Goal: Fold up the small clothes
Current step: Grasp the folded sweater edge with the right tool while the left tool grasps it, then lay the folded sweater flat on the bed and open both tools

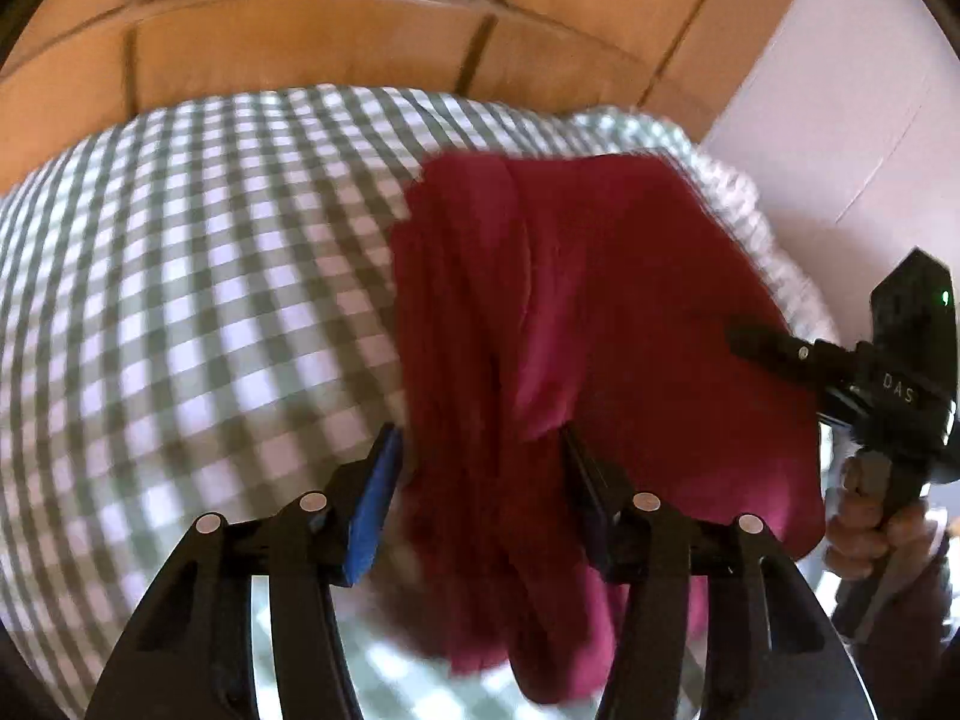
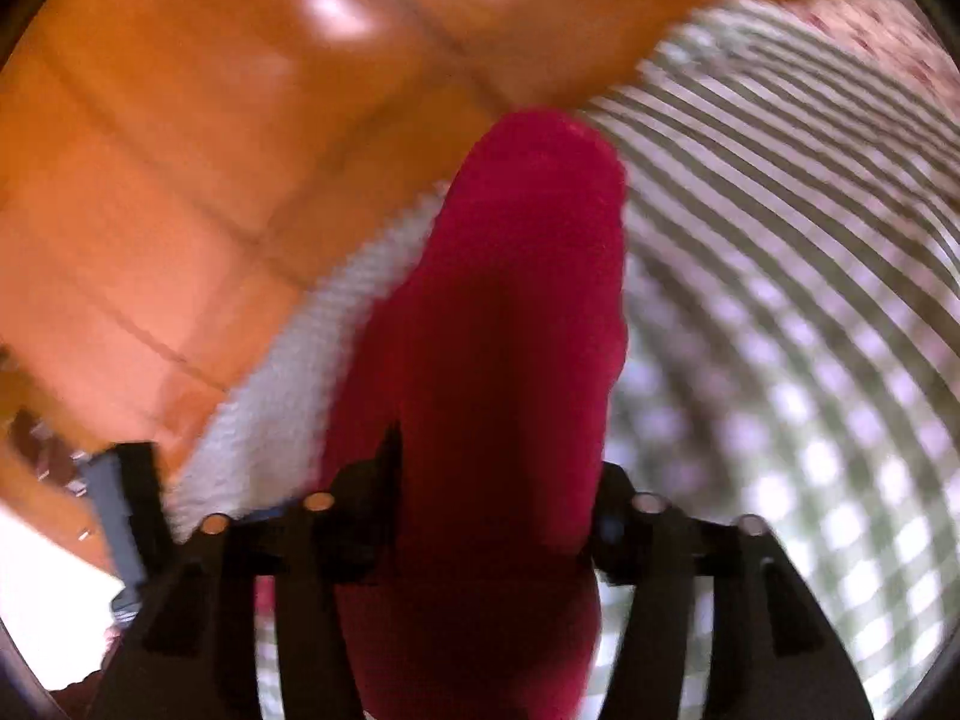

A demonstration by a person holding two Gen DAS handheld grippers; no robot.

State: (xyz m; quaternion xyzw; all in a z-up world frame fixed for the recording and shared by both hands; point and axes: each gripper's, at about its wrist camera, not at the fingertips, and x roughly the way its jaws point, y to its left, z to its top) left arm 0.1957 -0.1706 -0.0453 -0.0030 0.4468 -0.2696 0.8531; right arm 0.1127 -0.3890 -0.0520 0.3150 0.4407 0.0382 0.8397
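While both views blur with motion, the red garment (image 1: pixel 600 312) hangs bunched over the green-checked cloth (image 1: pixel 210 300), lifted off it as far as I can tell, w/ the orange tiled floor (image 1: pixel 300 48) beyond the cloth's far edge.

Left gripper (image 1: pixel 480 480): fingers set fairly wide, blue pad (image 1: pixel 372 516) on one side, red fabric draped thru the gap. Is it pinched? Can't tell — cloth spills between the fingers but the pads don't clearly meet on it.

Right gripper (image 2: pixel 492 480): in its own view a thick roll of the garment (image 2: pixel 510 330) runs straight out between the fingers, filling the gap; looks clamped on it, fingers narrow around the bundle. From the left wrist view the right gripper (image 1: pixel 744 339) reaches in from the side of the garment away from most of the checked cloth, tips buried in the fabric edge, a hand (image 1: pixel 864 534) round its grip.

Handling, my read: light, soft, floppy knit, no stiffness at all, so it'll sag and fold on itself wherever unsupported. Not slippery, not fragile. Best hold = corners or a hem edge, one per gripper, spread apart so it hangs flat before laying down on the checked cloth.

Pose: both grippers angled down toward the cloth, close together over its edge nearest the floor.
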